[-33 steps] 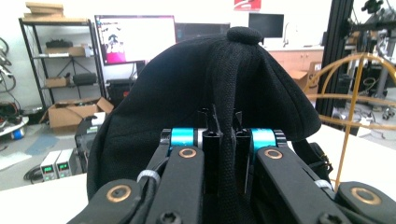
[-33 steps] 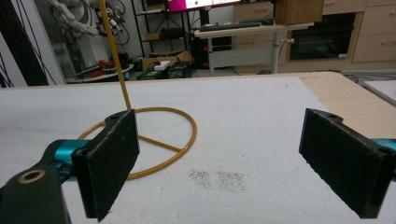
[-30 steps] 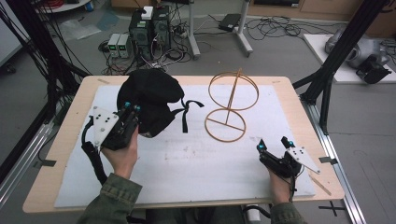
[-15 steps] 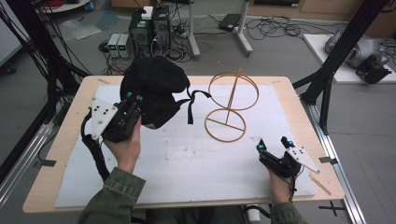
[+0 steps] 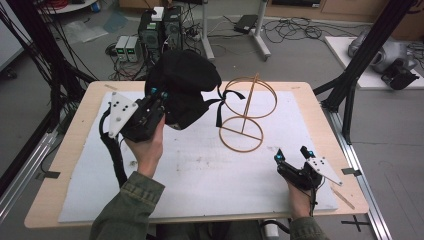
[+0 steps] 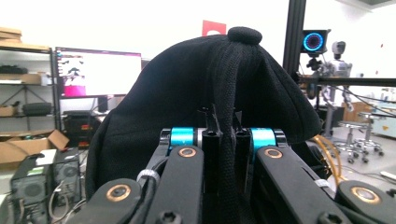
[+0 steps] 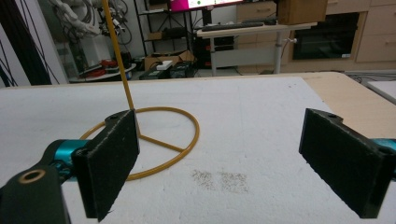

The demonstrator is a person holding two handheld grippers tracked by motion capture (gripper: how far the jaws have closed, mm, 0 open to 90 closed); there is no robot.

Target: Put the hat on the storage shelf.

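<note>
Here the left hand-held gripper (image 5: 159, 98) has its jaws closed tight on a fold of a black cap (image 5: 186, 90); in the left gripper view the fabric (image 6: 224, 93) is pinched between the two jaws and the crown, with its top button, rises above them. The cap hangs in the air over the far left part of the table (image 5: 80, 130), clear of the white mat. The stand (image 5: 247, 112), a thin golden wire frame with a ring as its base, an upright rod and a second ring at the top, stands to the right of the cap as the high view shows it, with a dangling cap strap just beside the upper ring. The long axis of the stand is its rod, close to vertical. Judged from this layout, the coming move depends on carrying the cap sideways to the right and down over the top ring. The left hand-held gripper is nearer the top ring. The right hand-held gripper (image 5: 292, 155) rests low on the mat near the table's right front, jaws spread wide with nothing between them; in its own view the stand base (image 7: 154, 140) lies ahead and to the left. Count: one cap, one stand, two hand-held grippers.
</note>
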